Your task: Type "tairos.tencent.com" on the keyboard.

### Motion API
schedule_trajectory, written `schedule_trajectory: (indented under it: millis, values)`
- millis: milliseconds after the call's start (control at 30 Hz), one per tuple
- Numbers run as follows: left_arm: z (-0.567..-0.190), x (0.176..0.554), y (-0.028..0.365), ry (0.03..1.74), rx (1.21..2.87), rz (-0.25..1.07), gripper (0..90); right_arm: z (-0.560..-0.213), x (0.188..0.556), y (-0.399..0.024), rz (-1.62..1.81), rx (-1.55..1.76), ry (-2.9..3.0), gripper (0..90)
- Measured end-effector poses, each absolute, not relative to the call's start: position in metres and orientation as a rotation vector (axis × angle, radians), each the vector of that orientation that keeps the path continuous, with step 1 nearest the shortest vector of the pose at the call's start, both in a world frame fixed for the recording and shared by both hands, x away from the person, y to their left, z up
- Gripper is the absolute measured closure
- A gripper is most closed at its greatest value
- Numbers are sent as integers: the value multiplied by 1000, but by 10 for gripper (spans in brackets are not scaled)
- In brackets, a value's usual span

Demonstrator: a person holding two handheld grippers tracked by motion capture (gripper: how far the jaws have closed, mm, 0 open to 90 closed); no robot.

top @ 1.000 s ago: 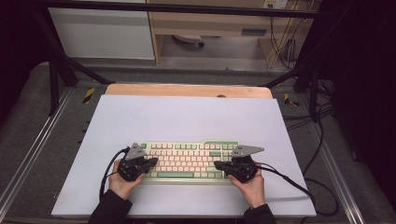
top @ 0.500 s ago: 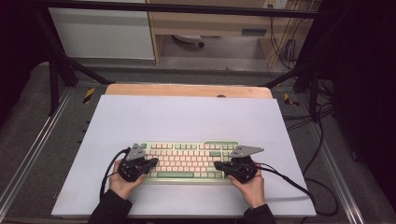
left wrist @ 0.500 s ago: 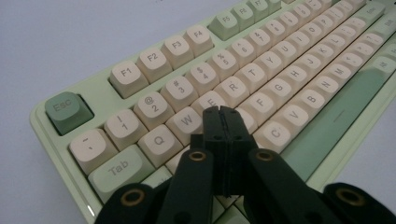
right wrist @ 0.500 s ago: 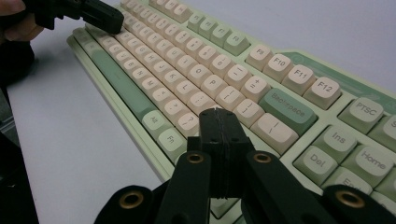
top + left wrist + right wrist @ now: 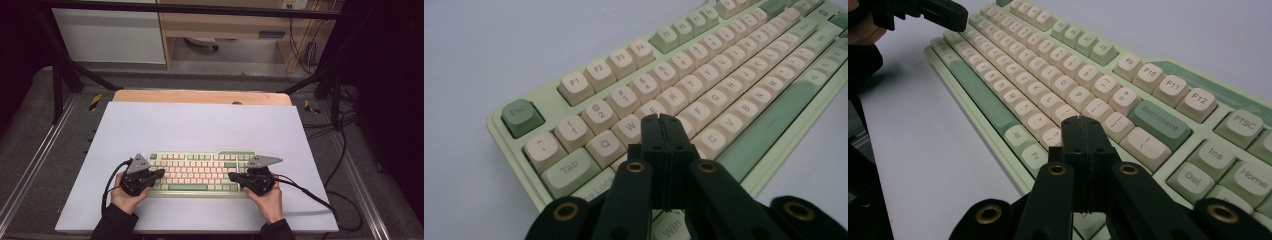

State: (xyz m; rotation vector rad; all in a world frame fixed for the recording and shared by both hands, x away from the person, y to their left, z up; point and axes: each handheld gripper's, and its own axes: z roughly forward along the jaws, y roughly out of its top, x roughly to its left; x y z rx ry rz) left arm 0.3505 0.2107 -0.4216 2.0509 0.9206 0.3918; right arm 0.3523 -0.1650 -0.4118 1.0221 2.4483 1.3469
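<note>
Green-cream keyboard (image 5: 200,172) x1 on table (image 5: 200,125); 2 grippers, left (image 5: 660,120) & right (image 5: 1081,122), jaws closed, empty.

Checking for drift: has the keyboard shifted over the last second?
No. In the high view the keyboard sits at the same spot on the white mat, same gap to its near edge.

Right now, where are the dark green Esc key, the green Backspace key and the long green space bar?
dark green Esc key (image 5: 520,114): left gripper view, keycap top.
green Backspace key (image 5: 1159,117): right gripper view, on its lettering.
long green space bar (image 5: 187,187): high view, middle of the bar.
</note>
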Motion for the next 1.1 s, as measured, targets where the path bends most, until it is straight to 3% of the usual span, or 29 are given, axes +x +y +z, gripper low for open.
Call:
schedule_trajectory:
  millis: [1100]
  values:
    - [-418, 345, 230, 944, 2020, 392, 900, -418, 365, -109, 1285, 947, 2546, 900]
